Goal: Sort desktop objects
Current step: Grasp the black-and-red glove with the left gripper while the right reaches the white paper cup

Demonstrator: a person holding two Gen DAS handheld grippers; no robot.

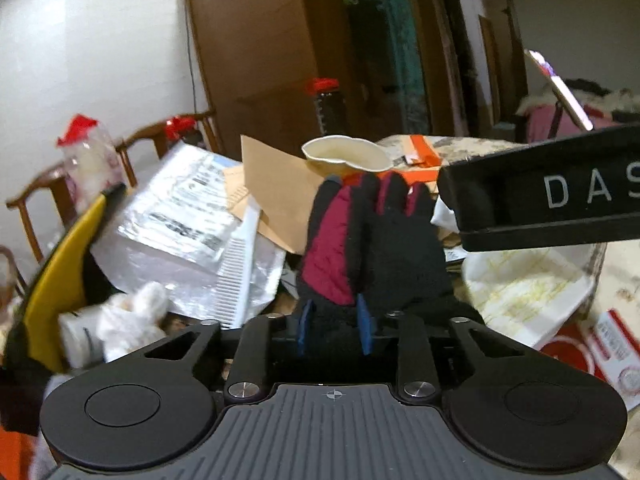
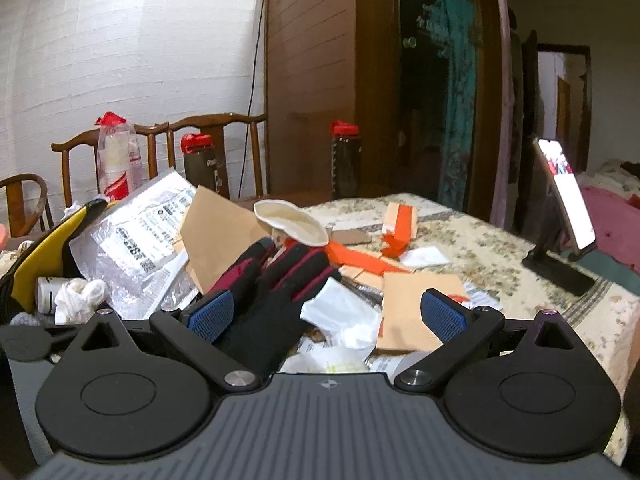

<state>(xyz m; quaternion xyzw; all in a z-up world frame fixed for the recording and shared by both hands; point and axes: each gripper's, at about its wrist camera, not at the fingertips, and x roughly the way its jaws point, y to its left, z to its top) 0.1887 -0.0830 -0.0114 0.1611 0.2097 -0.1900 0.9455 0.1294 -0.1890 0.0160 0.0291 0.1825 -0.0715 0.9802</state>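
A black and maroon glove (image 1: 362, 248) stands up between the blue pads of my left gripper (image 1: 335, 326), which is shut on its cuff. The glove's fingers point away over the cluttered table. In the right wrist view the same glove (image 2: 272, 292) lies just in front of my right gripper (image 2: 327, 314), which is open and empty; its left pad (image 2: 211, 315) is beside the glove. The black body of the right gripper (image 1: 548, 196) marked "DAS" crosses the upper right of the left wrist view.
The table (image 2: 500, 248) with a patterned cloth holds a crushed paper cup (image 2: 292, 222), brown envelopes (image 2: 420, 308), bubble-wrap mailers (image 2: 140, 248), orange paper (image 2: 398, 220), white tissues (image 2: 344, 316), a white comb (image 1: 238, 264) and a yellow-black bag (image 1: 56, 276). A phone on a stand (image 2: 564, 196) is at right. Chairs and bottles stand behind.
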